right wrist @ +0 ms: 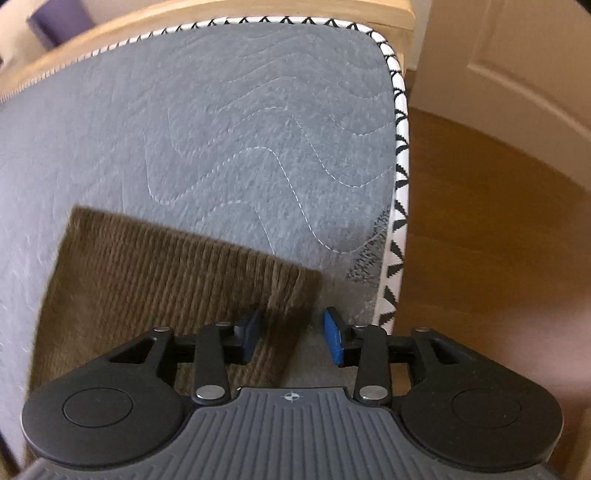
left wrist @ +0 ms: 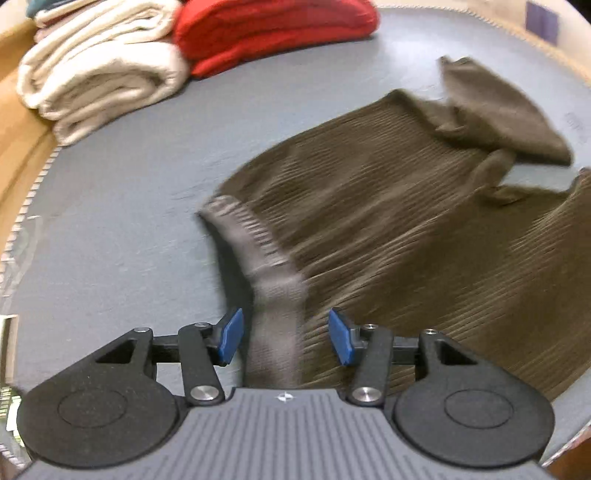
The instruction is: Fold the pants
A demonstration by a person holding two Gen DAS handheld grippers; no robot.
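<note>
Brown ribbed pants lie spread on a grey quilted mat, with one leg end folded over at the far right. My left gripper is open, and the grey waistband runs between its blue pads without being clamped. In the right wrist view a leg end of the pants lies on the mat. My right gripper is open over the corner of that leg hem, with the cloth between its pads.
A folded cream blanket and a folded red garment sit at the mat's far left. The mat's black-and-white trim marks its right edge, with a wooden floor and a door beyond. A wooden frame borders the far side.
</note>
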